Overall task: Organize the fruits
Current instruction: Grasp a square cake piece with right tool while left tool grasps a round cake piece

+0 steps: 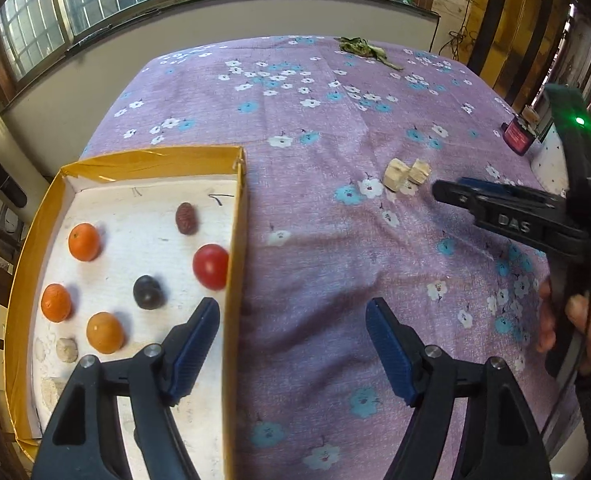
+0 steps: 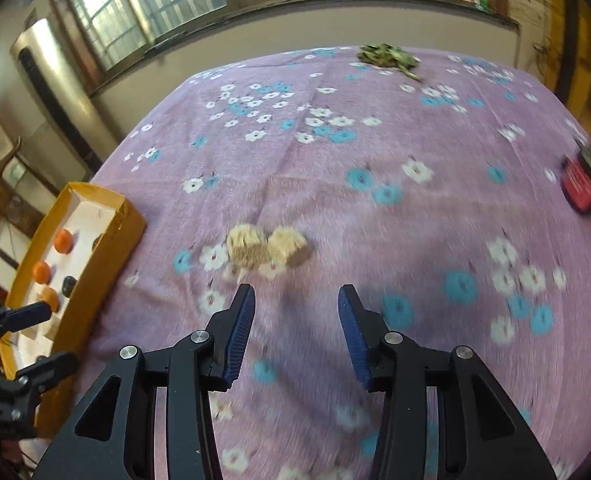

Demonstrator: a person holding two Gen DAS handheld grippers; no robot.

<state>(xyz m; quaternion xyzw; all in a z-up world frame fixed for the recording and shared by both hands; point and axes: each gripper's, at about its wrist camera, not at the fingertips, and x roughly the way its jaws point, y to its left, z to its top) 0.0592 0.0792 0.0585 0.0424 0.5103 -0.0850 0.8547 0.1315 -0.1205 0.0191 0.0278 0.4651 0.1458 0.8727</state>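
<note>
A yellow-rimmed box (image 1: 237,216) with a white floor lies at the table's left. It holds three oranges (image 1: 83,241), a red tomato (image 1: 210,266), a dark plum (image 1: 147,292), a red date (image 1: 186,219) and a small beige lump (image 1: 66,350). My left gripper (image 1: 293,336) is open and empty, straddling the box's right wall. Two beige chunks (image 2: 265,246) lie on the purple cloth. My right gripper (image 2: 295,320) is open and empty, just short of them; it also shows in the left wrist view (image 1: 447,192). The box shows in the right wrist view (image 2: 111,236).
A purple flowered cloth (image 1: 335,208) covers the table. Green leaves (image 1: 361,48) lie at the far edge. A red-labelled dark object (image 2: 581,186) sits at the right edge. Windows and a wall stand behind the table.
</note>
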